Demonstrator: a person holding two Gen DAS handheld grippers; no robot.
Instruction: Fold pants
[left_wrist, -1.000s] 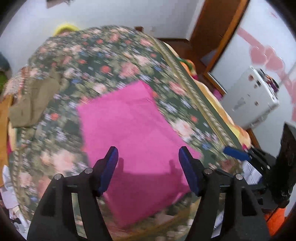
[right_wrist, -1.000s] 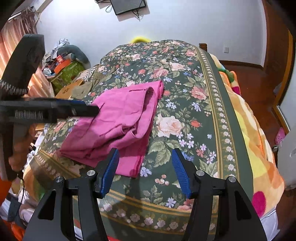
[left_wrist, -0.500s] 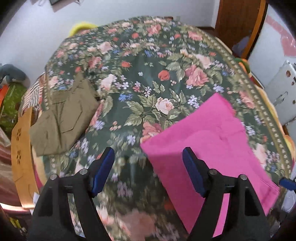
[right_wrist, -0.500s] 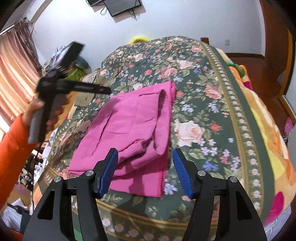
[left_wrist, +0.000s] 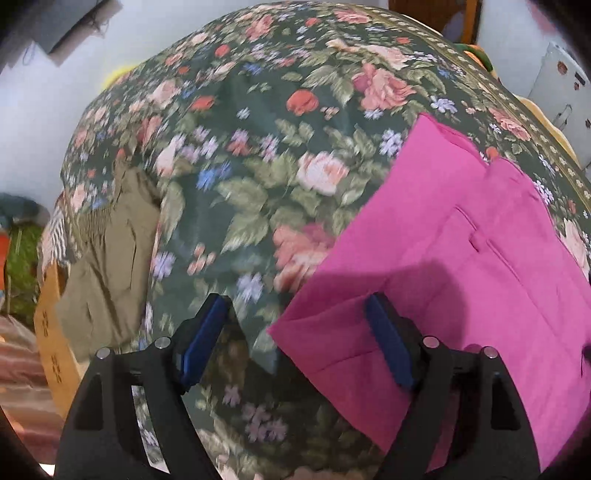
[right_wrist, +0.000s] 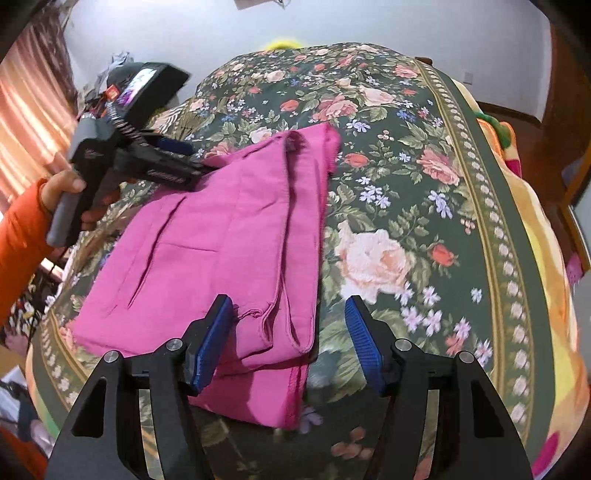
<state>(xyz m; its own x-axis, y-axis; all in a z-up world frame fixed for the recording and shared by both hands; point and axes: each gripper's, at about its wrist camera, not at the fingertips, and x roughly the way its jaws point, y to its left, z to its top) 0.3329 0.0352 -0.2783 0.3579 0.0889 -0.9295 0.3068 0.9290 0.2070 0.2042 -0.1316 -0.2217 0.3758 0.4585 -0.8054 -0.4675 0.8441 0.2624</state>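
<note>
Pink pants (right_wrist: 221, 236) lying partly folded on the flowered bed (right_wrist: 424, 206), left of centre in the right wrist view. Left hand-held gripper (left_wrist: 295, 343) just widened, astride a corner; right hand-held gripper (right_wrist: 288, 339) open over the hem. Best to pinch all layers together, lift low, keep edges aligned
</note>
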